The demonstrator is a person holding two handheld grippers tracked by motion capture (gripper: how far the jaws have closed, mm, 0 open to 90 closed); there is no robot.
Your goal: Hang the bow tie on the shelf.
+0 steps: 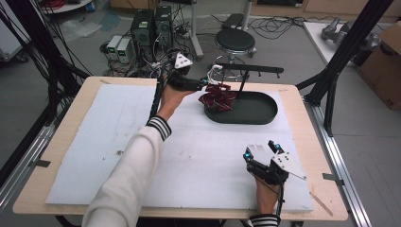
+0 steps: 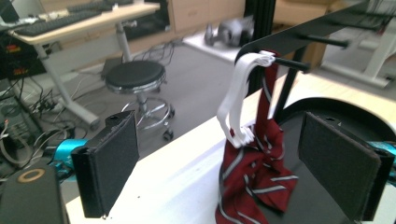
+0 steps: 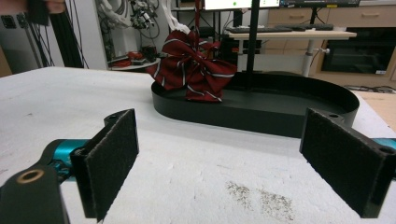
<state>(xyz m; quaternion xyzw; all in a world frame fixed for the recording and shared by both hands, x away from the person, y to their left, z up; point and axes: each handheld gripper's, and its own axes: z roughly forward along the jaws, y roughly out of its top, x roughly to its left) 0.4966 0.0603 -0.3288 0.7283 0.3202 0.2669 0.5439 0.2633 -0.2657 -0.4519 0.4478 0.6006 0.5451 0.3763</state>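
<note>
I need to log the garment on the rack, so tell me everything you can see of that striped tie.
The tie is dark red with thin pale diagonal stripes, of soft woven-looking fabric. It hangs from a white plastic hanger hooked on a black peg of the rack. Its lower part is bunched in folds over the edge of the black oval base. The open left gripper frames it without touching.

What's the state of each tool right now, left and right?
Left tool: open, holding nothing, jaws either side of the dark red striped tie on its white plastic hanger.
Right tool: open, empty, low over the white foam sheet.
</note>
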